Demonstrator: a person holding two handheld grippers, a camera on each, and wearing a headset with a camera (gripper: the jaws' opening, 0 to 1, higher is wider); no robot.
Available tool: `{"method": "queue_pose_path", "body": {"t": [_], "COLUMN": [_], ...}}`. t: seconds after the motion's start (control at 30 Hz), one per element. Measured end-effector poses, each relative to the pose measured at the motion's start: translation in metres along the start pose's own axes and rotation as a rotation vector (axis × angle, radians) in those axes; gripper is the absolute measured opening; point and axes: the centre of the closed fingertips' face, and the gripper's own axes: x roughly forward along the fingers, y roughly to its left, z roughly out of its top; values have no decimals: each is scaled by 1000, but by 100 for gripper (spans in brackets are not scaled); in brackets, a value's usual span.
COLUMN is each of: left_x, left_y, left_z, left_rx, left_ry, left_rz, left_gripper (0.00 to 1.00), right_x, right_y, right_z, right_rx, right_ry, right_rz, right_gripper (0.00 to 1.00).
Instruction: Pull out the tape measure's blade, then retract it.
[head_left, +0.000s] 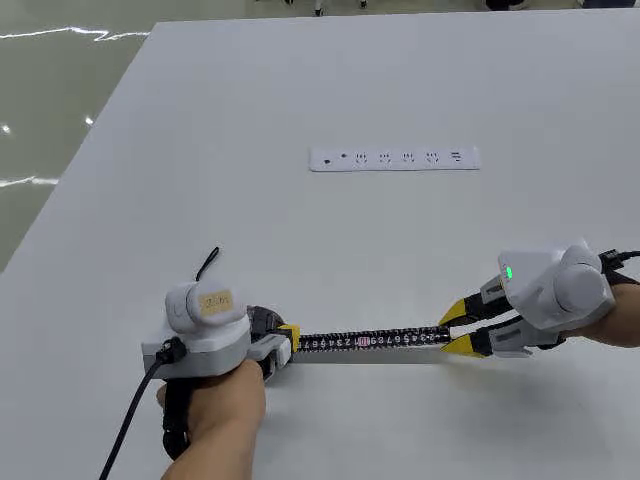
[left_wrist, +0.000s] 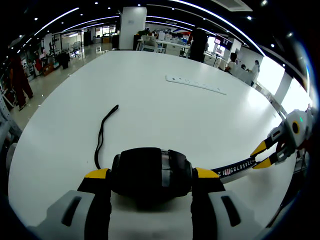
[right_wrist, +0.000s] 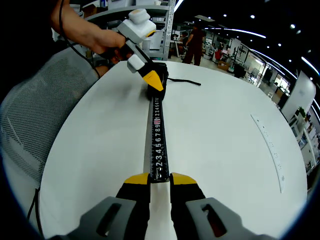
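While I am watching from the head view, the left gripper (head_left: 280, 345) is sitting nearest me, its yellow-tipped fingers (left_wrist: 97, 174) clamping the black tape measure (left_wrist: 151, 170) by its two sides, low on the white table (head_left: 300, 90). A tan sticker (head_left: 215, 300) is riding on top of that gripper, but its writing is coming through too small for me to read. From the tape measure the blade (head_left: 370, 341) is running straight out to my right over the tabletop. The right gripper (head_left: 458, 328) is pinching the blade's free end between its yellow tips. In the right gripper view I am reading white numerals on black, 2 through 9, then a red mark, then 1 through 5 climbing toward the tape measure. A green light (head_left: 508, 272) is glowing on the right gripper's body. Behind the tape measure a thin black strap (head_left: 207, 263) is trailing loose on the table. Farther off, a white power strip (head_left: 395, 158) is lying flat, well apart from both grippers, its markings too small for me to make out.
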Motion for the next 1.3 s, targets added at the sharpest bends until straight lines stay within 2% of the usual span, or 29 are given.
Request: {"method": "queue_pose_path", "body": {"t": [1.3], "left_x": [1], "left_y": [1], "left_z": [0], "left_rx": [-4], "left_ry": [-1], "left_rz": [-3], "left_gripper": [61], "right_x": [9], "right_y": [-1], "right_z": [6], "right_rx": [-20], "right_ry": [8], "right_rz": [13], "right_gripper": [14]}}
